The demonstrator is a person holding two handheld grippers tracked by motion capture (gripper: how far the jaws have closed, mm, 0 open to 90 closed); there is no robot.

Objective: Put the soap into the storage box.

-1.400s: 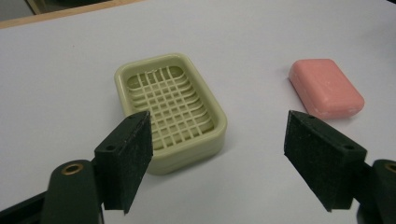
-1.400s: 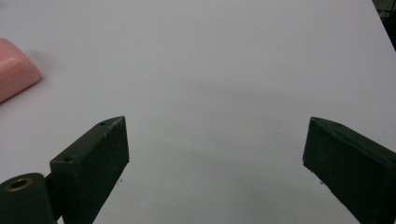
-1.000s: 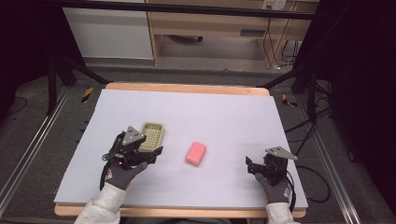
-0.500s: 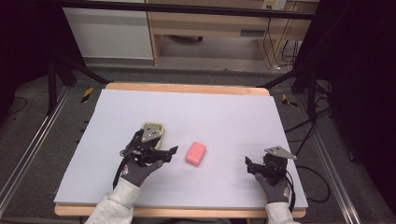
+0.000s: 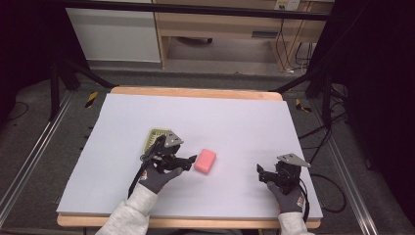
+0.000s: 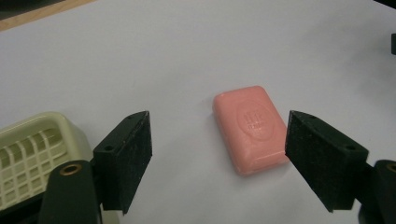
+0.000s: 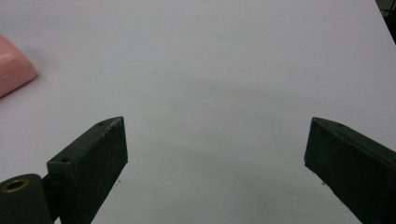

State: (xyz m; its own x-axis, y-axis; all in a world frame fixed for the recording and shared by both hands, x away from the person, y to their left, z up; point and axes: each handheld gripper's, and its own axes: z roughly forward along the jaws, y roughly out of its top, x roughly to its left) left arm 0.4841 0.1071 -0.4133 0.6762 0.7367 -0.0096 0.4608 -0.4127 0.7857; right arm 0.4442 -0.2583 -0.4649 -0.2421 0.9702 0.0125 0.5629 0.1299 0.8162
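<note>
A dim workshop with shelving and trailing cables surrounds the bench (image 5: pixel 244 117), whose pale lavender top sits on a wooden edge. In the high view, the pink soap bar (image 5: pixel 205 161) lies near the middle, slightly toward 7 o'clock. The left tongs (image 5: pixel 188 160) point at it from its 9 o'clock side, tips just beside it, with the pale green soap dish (image 5: pixel 152 138) at about 10 o'clock from the hand. The right tongs (image 5: pixel 261 172) rest well apart at roughly 4 o'clock from the soap, near the bench's front edge.

In the left gripper view, the left tongs (image 6: pixel 219 158) stand wide open and empty. The soap bar (image 6: pixel 251 129) lies flat between the two jaws but off-centre, close to the right one, its long side running away from the camera toward 11 o'clock. The soap dish (image 6: pixel 35 156) is at 8 o'clock, partly behind the left jaw.

The likely step is a grasp on the soap. It would go best by shifting the tongs toward 3 o'clock to centre the bar, squaring the jaws to its long sides, lowering fully, and closing gently, since the rounded bar may slip.

In the right gripper view, the right tongs (image 7: pixel 215 158) are open and empty over bare surface, the soap's corner (image 7: pixel 14 70) at 10 o'clock.
</note>
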